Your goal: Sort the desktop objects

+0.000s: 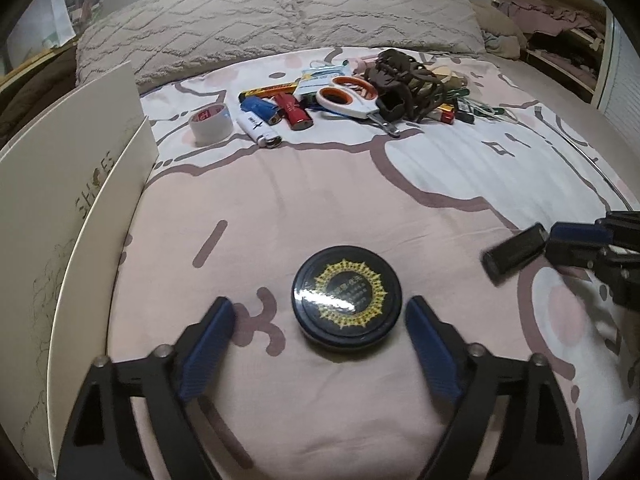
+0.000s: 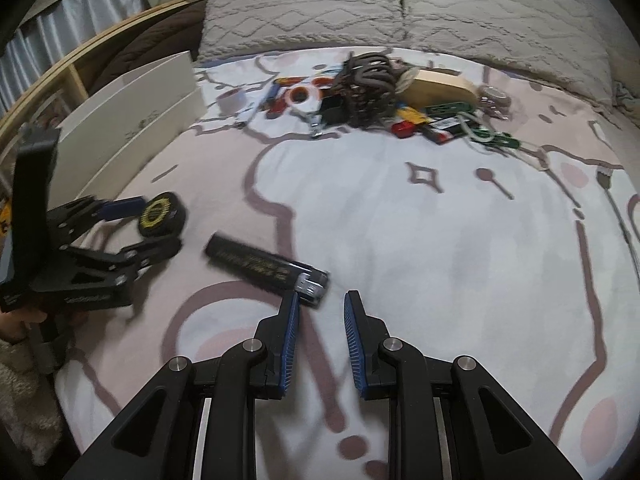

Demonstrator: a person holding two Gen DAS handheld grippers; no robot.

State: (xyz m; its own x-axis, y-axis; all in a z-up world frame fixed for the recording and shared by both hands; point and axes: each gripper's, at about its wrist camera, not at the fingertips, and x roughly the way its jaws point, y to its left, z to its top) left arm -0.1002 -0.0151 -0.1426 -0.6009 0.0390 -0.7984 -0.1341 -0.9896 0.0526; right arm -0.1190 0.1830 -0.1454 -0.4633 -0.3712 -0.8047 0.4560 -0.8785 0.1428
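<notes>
- The left tongs (image 1: 320, 320) stand wide, 1 blue pad on each side of the round black tin (image 1: 347, 297). Neither pad presses on it, so the tin lies free on the bed sheet (image 1: 360, 200), lid up with its gold sunburst showing.
- That wide spread suits the tin: its broad flat body needs nearly the whole gap, and the pads sit level with its rim, as they would for either a release or a grab.
- The right tongs (image 2: 320, 312) are narrow with nothing between the pads. A long black lighter-like case (image 2: 264, 266) lies just ahead of the left pad, slanted on the sheet, and I cannot tell whether the pad touches it.
- Tin and case rest near each other in the near part of the bed, well apart from the heap, which suggests a sorted group is being started here.
- The unsorted heap lies by the pillow (image 1: 280, 20): a tape roll (image 1: 211, 123), 3 lighters in white (image 1: 258, 130), blue (image 1: 262, 109) and red (image 1: 294, 111), scissors (image 1: 352, 100) with orange-lined handles, and dark hair clips (image 1: 404, 80).
- A white shoe box (image 1: 60, 200) stands open along the left edge, probably a bin for sorted things.
</notes>
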